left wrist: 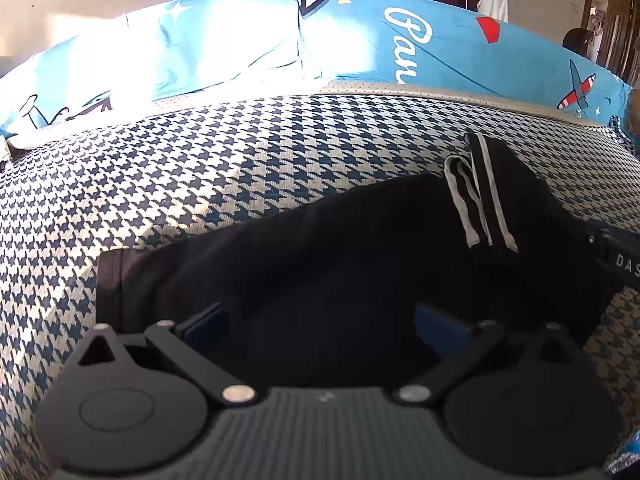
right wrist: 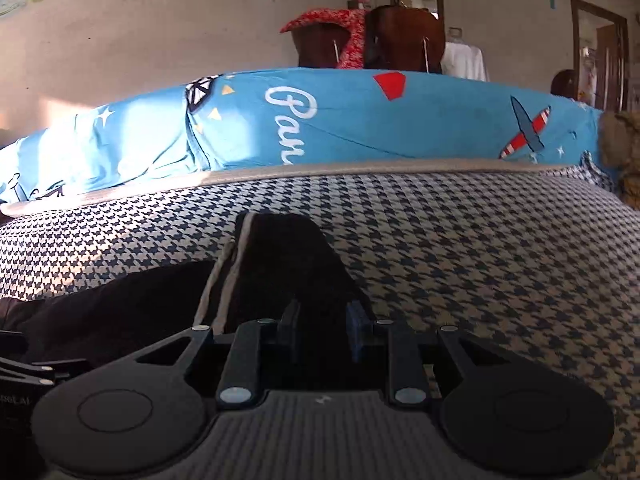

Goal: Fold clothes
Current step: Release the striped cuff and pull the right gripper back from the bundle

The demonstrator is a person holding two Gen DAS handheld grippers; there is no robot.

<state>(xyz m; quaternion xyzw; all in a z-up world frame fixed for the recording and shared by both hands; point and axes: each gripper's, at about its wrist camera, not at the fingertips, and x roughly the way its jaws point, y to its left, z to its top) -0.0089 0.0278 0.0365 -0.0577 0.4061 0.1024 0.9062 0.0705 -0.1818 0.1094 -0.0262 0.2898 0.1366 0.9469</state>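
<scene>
- Down low at the near edge of the left wrist view, the left gripper sits level over the garment, its blue-padded fingers spread wide with only dark cloth showing between them, nothing pinched.
- Black trousers with white side stripes lie stretched across the houndstooth bedspread, one hemmed end to the left and the striped part bunched up toward the right.
- Over to the right gripper: it points straight ahead along the bed, fingers drawn close with a narrow gap, right at the folded edge of the trousers; whether cloth is caught between them, I cannot tell.
- Behind the bedspread runs a blue printed quilt, rolled along the far side.
</scene>
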